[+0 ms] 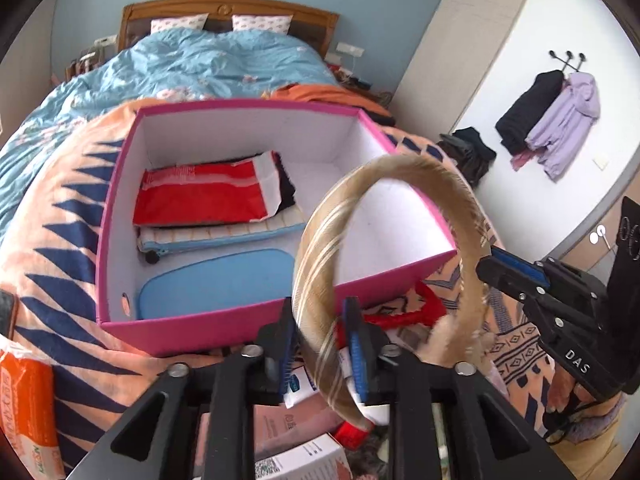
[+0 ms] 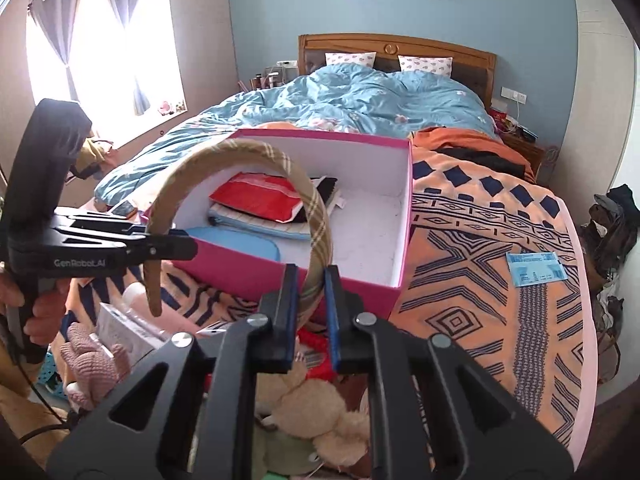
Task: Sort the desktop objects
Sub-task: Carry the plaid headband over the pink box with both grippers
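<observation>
headband (image 2: 240, 168) btwn both grippers, above pink box (image 2: 280, 276)

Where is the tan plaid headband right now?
The tan plaid headband arches in the air just in front of the pink cardboard box, with one end in the right tool and the other in the left tool.

A bed (image 2: 280, 128) with a wooden headboard (image 2: 396, 46) carries everything. A rumpled light-blue duvet (image 2: 352, 100) covers its upper part, with two patterned pillows (image 2: 350, 58) at the head. An orange blanket with navy geometric patterns (image 2: 480, 264) is spread over the lower part. On that blanket sit an open pink box (image 2: 248, 276), a small blue card (image 2: 536, 270) well to its right, and a heap of plush toys (image 2: 304, 408) and small packages at the near edge.
</observation>
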`<state>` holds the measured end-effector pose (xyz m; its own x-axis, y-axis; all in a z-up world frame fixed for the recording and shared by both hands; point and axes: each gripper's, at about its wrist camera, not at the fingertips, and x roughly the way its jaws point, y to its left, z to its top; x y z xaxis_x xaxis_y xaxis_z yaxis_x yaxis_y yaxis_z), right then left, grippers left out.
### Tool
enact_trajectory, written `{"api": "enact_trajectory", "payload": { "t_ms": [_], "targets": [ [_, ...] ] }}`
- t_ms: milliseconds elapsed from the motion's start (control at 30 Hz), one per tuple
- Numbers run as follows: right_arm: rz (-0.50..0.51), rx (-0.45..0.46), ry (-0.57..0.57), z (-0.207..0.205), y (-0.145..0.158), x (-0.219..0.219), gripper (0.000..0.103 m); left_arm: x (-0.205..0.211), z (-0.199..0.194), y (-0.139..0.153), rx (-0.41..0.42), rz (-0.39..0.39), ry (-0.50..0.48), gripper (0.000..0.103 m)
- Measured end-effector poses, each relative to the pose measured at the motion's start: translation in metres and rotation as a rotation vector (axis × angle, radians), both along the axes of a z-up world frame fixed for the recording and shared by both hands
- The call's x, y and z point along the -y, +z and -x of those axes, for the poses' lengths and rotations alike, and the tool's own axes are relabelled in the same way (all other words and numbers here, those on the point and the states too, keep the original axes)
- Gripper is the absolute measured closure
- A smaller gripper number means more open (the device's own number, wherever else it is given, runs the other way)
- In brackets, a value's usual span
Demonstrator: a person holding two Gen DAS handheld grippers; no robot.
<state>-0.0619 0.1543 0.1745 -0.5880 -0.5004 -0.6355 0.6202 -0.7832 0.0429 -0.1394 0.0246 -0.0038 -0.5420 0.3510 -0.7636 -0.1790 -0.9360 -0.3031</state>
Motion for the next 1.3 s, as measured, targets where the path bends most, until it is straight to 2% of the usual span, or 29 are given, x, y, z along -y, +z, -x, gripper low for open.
{"api": "enact_trajectory", "payload": {
  "t_ms": [167, 267, 300, 467, 567, 600, 667, 700, 800, 933, 1000, 1067, 1300],
  "targets": [
    [-0.036, 0.029, -0.007, 0.012, -0.014, 0.007, 0.094, -0.003, -0.001, -0.01, 0.026, 0.031, -0.021, 0.076],
    [-0.037, 0.032, -0.001, 0.013, -0.015, 0.007, 0.094, -0.003, -0.002, -0.011, 0.033, 0.029, -0.028, 0.08],
    [-0.045, 0.03, 0.001, 0.012, -0.015, 0.007, 0.094, -0.003, -0.002, -0.011, 0.035, 0.027, -0.029, 0.085],
    [-0.136, 0.044, 0.029, 0.014, -0.025, 0.017, 0.087, -0.009, -0.001, -0.008, 0.015, 0.066, -0.033, 0.086],
    [-0.138, 0.041, 0.035, 0.015, -0.026, 0.016, 0.087, -0.008, 0.0, -0.007, 0.02, 0.07, -0.041, 0.085],
    [-0.135, 0.042, 0.038, 0.014, -0.025, 0.015, 0.087, -0.008, 0.0, -0.007, 0.021, 0.067, -0.039, 0.082],
    [-0.12, 0.034, 0.032, 0.013, -0.022, 0.014, 0.088, -0.005, -0.003, -0.007, 0.023, 0.063, -0.025, 0.065],
    [-0.11, 0.035, 0.03, 0.013, -0.022, 0.013, 0.09, -0.003, -0.006, -0.006, 0.017, 0.056, -0.024, 0.053],
    [-0.084, 0.044, 0.008, 0.016, -0.021, 0.01, 0.09, 0.0, -0.014, -0.002, -0.009, 0.045, -0.023, 0.05],
    [-0.015, 0.065, -0.039, 0.022, -0.02, 0.004, 0.09, 0.0, -0.022, -0.001, 0.003, 0.015, -0.036, 0.05],
    [0.008, 0.077, -0.051, 0.024, -0.02, 0.004, 0.09, -0.004, -0.023, -0.002, 0.005, 0.014, -0.049, 0.053],
    [0.029, 0.084, -0.062, 0.026, -0.019, 0.005, 0.09, -0.006, -0.023, -0.003, 0.017, -0.001, -0.059, 0.075],
    [0.035, 0.063, -0.05, 0.021, -0.011, 0.009, 0.089, 0.003, -0.014, 0.0, 0.002, -0.009, -0.013, 0.082]
  ]
}}
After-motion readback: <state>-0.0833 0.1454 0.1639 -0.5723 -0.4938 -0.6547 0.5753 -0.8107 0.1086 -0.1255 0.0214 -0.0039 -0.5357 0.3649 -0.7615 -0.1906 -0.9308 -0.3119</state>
